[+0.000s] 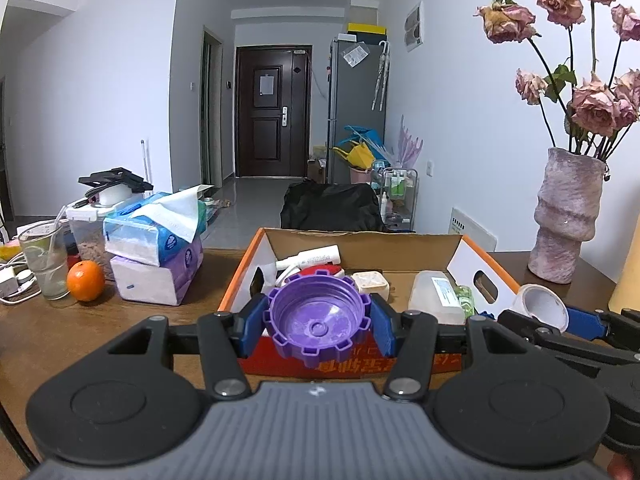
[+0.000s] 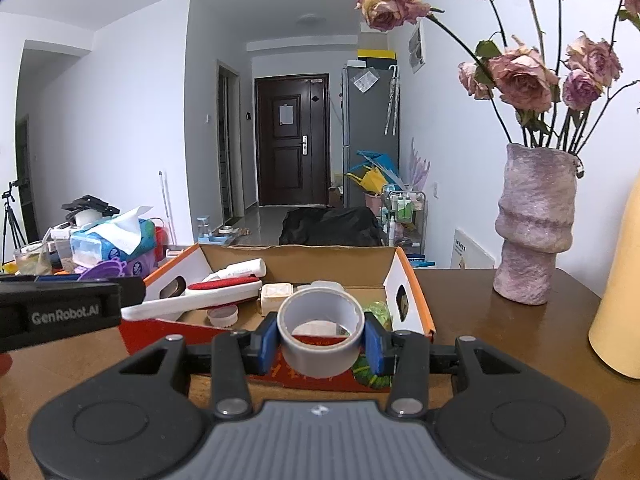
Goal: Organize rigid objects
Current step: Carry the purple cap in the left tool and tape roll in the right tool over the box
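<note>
the left claw (image 1: pixel 319 330) grips a purple cap (image 1: pixel 318 317), the right claw (image 2: pixel 321 338) a tape roll (image 2: pixel 321 328). the cardboard box (image 2: pixel 414 294) sits just ahead of both; releasing too early could bounce either off its near wall onto the table (image 2: pixel 500 320).

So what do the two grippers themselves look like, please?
Both match: the left gripper and right gripper have blue finger pads, black linkage arms with silver pivot bolts, and a grey ribbed body. The left one's side reads "GenRobot.AI" in the right wrist view.
</note>
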Motion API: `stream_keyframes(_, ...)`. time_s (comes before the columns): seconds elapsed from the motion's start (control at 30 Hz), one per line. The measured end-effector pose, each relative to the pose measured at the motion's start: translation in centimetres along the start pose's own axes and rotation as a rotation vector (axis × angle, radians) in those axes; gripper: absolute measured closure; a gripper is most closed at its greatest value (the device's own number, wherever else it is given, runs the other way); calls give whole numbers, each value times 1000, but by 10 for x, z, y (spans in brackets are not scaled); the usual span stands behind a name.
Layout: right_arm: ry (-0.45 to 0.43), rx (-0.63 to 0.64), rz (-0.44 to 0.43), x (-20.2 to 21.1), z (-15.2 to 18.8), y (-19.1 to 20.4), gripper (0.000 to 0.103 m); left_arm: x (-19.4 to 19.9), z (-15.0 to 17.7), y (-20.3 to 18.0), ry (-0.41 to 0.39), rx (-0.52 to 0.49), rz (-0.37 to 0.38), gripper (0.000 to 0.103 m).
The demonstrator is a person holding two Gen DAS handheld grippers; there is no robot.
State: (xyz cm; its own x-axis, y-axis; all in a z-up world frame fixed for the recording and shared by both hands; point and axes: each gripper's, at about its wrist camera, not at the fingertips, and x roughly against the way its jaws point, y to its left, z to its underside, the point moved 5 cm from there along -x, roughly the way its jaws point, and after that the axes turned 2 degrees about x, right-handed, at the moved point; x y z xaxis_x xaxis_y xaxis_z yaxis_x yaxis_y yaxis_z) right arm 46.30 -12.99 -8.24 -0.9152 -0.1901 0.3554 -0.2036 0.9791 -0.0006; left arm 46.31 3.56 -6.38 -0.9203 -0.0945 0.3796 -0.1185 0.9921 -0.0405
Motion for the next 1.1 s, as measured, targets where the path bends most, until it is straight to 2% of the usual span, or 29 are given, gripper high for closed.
stream_keyframes(0.53, 11, 11, 9, -55, -16, -11, 61, -42, -12, -12, 4, -14, 8, 48)
stream_keyframes(1.1, 29, 34, 2, -105, -27, -12, 61, -95, -30, -7, -4, -2, -36, 48)
